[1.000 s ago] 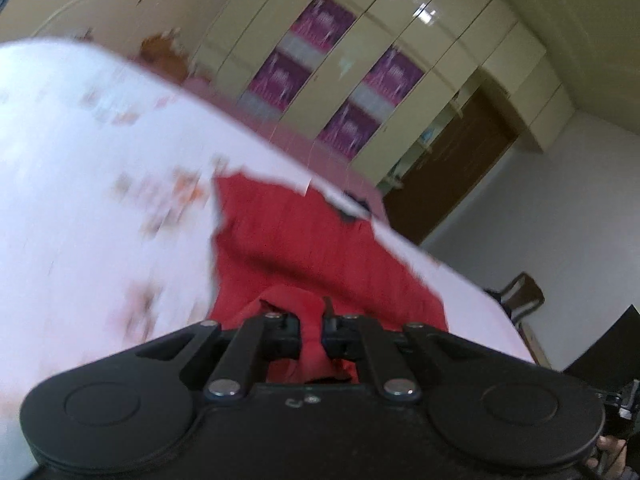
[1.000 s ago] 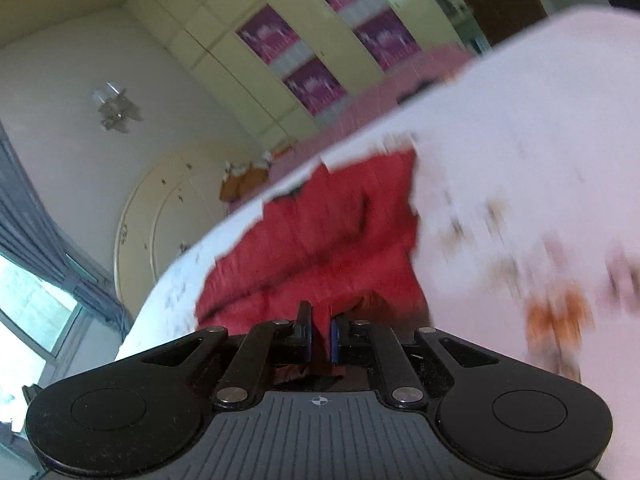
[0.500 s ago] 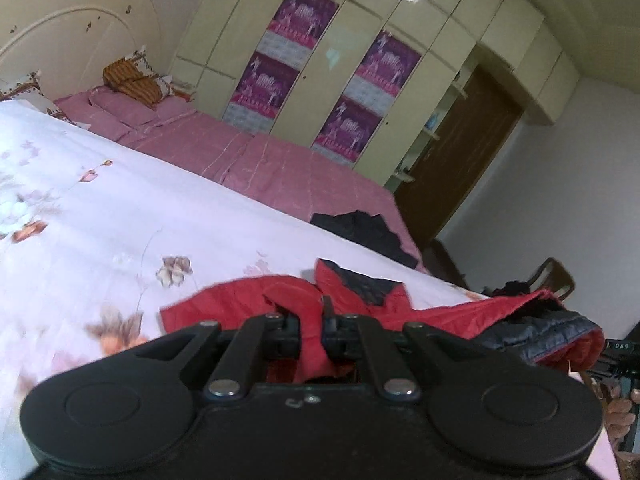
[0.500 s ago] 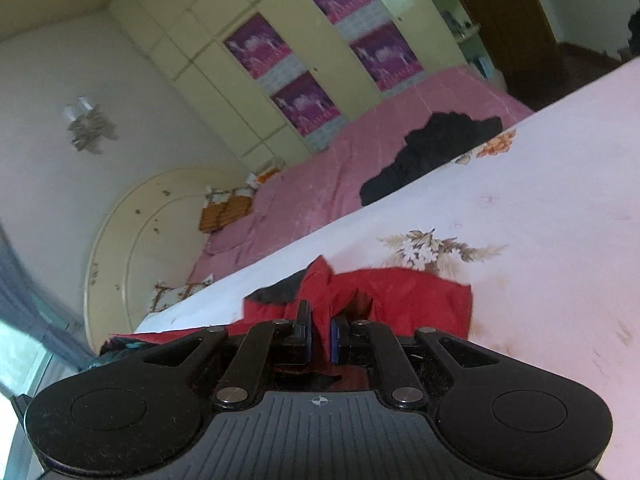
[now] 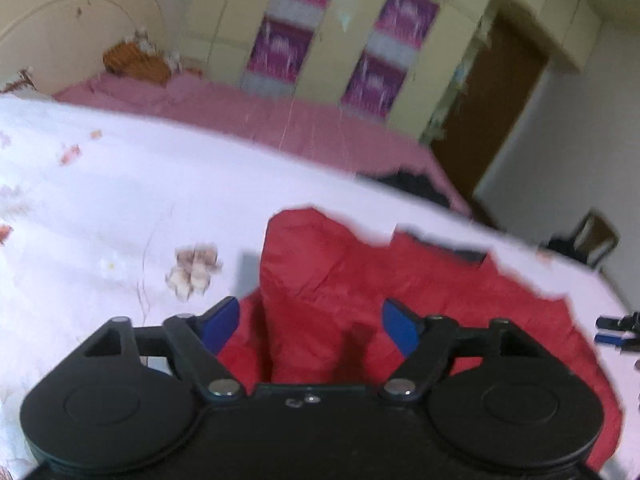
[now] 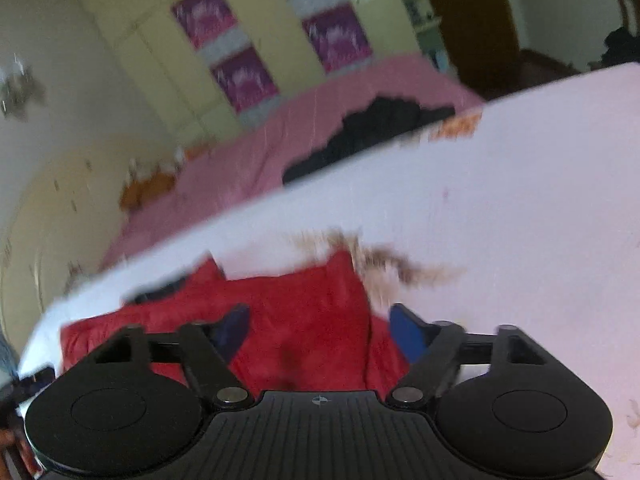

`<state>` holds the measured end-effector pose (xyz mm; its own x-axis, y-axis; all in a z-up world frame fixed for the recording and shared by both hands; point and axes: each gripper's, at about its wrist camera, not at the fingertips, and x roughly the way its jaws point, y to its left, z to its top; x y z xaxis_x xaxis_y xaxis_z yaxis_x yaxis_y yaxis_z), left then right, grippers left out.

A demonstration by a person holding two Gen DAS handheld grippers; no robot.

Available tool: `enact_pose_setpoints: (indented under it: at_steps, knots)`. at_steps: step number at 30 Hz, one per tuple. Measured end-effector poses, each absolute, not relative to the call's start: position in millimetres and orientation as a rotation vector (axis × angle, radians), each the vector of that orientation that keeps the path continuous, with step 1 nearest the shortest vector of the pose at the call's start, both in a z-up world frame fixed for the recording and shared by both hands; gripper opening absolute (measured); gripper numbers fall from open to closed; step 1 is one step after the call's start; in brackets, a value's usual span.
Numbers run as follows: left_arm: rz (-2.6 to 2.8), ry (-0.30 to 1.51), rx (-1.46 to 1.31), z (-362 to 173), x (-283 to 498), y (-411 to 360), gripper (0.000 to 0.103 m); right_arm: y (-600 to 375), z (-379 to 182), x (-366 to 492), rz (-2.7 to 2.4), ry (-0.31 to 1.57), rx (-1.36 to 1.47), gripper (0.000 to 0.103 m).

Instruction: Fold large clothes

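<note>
Both the left hand-held gripper (image 5: 310, 320) and the right hand-held gripper (image 6: 318, 330) stood with jaws spread apart and empty just above the puffy red quilted jacket (image 5: 400, 280), so a fold looked freshly laid down, and the next move probably called for picking a new edge to grasp. The jacket lay rumpled on the white floral bedsheet (image 5: 120, 200), its dark lining showing at the collar.

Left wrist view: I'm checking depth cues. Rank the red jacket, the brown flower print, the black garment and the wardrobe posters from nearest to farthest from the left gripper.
1. Red jacket, under the open left gripper.
2. Brown flower print, ahead left on the white sheet.
3. Black garment, far right, on the pink bedspread.
4. Wardrobe posters, back wall.
</note>
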<state>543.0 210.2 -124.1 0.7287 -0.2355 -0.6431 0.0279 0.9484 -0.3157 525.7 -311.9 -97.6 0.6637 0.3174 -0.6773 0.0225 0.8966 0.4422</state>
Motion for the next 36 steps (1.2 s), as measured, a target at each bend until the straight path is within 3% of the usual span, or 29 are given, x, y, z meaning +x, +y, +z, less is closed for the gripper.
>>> enact_pose_setpoints:
  at_steps: [2, 4, 5, 6, 7, 8, 10, 14, 19, 32, 34, 35, 36]
  knots:
    - [-0.139, 0.797, -0.281, -134, 550, 210, 0.062, -302, -112, 530, 0.17, 0.868, 0.383, 0.071]
    - [-0.154, 0.812, -0.294, -141, 553, 210, 0.043, -292, -123, 537, 0.154, 0.906, 0.321, 0.066]
    - [-0.168, 0.811, -0.298, -142, 553, 210, 0.029, -286, -126, 538, 0.155, 0.911, 0.288, 0.046]
    - [-0.174, 0.805, -0.295, -140, 553, 210, 0.025, -282, -127, 539, 0.163, 0.914, 0.263, 0.037]
    - [-0.171, 0.792, -0.284, -137, 553, 209, 0.022, -279, -126, 539, 0.174, 0.905, 0.244, 0.019]
    - [-0.168, 0.773, -0.262, -132, 552, 207, 0.018, -277, -122, 539, 0.171, 0.88, 0.22, 0.009]
    - [-0.163, 0.728, -0.236, -125, 551, 206, 0.015, -274, -111, 539, 0.167, 0.815, 0.183, 0.004]
    - [-0.149, 0.687, -0.236, -118, 565, 210, 0.015, -269, -105, 548, 0.168, 0.761, 0.145, 0.004]
    - [-0.11, 0.77, -0.203, -141, 587, 205, 0.015, -260, -147, 564, 0.129, 0.895, 0.078, 0.004]
    - [-0.067, 0.787, -0.099, -146, 604, 190, 0.015, -259, -139, 567, 0.08, 0.89, 0.093, 0.005]
    - [-0.061, 0.805, -0.128, -141, 603, 194, 0.024, -258, -131, 569, 0.058, 0.912, 0.095, 0.005]
    - [-0.037, 0.803, -0.134, -135, 598, 198, 0.038, -257, -125, 566, 0.039, 0.912, 0.099, 0.005]
    - [-0.013, 0.78, -0.14, -128, 590, 201, 0.064, -258, -116, 560, 0.026, 0.894, 0.112, 0.01]
